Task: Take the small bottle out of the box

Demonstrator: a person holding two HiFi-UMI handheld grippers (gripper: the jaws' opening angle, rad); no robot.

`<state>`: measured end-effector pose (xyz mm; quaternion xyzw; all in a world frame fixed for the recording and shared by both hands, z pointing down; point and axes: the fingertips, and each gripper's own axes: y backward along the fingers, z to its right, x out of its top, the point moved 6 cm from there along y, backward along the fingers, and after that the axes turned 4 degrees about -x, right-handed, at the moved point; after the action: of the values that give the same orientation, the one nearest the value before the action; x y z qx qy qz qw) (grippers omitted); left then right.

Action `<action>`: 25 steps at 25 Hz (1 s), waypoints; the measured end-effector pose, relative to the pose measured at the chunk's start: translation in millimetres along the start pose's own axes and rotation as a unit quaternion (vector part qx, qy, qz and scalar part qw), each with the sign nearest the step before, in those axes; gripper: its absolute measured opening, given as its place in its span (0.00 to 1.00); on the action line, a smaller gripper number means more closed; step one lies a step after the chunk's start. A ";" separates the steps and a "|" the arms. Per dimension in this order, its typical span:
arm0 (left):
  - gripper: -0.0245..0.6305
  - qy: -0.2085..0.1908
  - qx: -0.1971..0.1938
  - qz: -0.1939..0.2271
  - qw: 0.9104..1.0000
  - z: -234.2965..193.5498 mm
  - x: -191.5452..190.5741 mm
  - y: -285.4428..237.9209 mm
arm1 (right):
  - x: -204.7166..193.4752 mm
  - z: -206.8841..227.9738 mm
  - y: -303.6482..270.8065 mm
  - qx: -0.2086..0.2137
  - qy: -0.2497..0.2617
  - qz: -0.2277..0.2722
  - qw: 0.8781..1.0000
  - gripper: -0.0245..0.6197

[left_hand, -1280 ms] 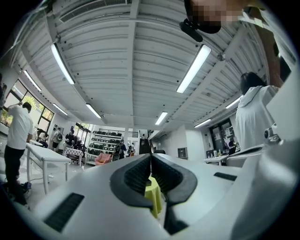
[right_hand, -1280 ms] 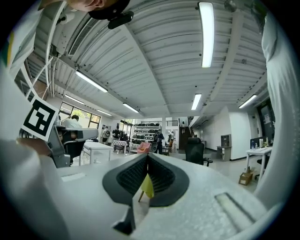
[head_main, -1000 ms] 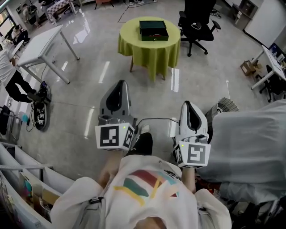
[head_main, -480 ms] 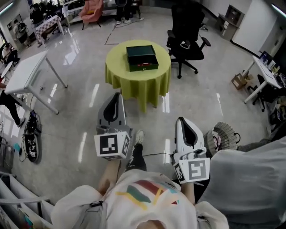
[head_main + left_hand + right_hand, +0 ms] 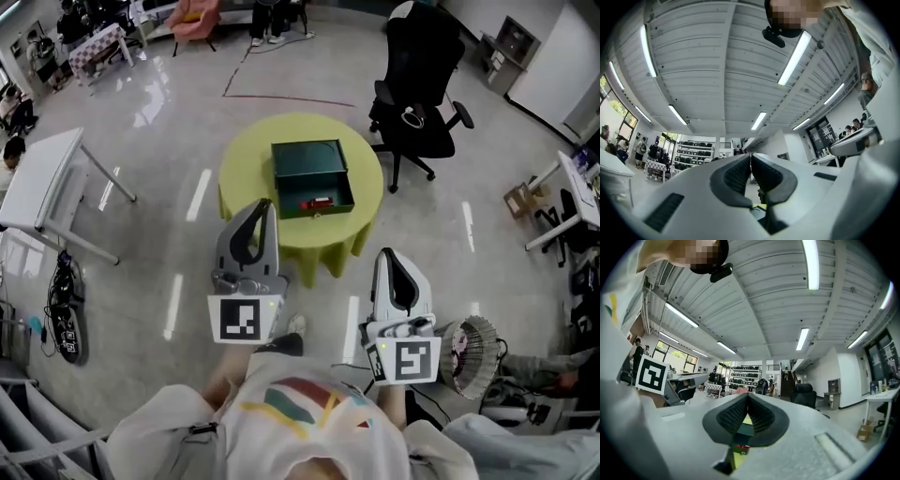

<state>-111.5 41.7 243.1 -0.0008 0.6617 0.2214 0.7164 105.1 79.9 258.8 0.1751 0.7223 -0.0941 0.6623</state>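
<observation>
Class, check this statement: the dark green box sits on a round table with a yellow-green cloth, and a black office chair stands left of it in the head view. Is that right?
No. The head view shows the black office chair to the right of the table, not left. The dark green box does sit on that round, yellow-green-clothed table.

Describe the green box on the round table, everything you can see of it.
The box is dark green, squarish and low, with a flat, slightly glossy top. It sits level near the middle of a round table, resting on its yellow-green cloth, one side turned toward the person. A small red patch shows at that near side; whether it lies inside the box or on its wall is unclear. Only the cloth touches it.
</observation>
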 end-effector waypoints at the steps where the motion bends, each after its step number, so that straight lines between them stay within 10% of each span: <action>1: 0.07 0.003 -0.001 0.000 1.000 -8.8 -2.4 -14.5 | 0.4 1.1 -17.0 0.000 0.002 -0.002 1.000 0.04; 25: 0.07 0.020 0.036 -0.051 0.998 -31.3 -49.9 -158.1 | -17.7 63.8 -185.2 0.064 0.013 -0.002 0.998 0.04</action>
<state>-92.1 -125.9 240.4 -0.0130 0.6824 0.1604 0.7130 95.2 -116.4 251.8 0.2174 0.7234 -0.1391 0.6403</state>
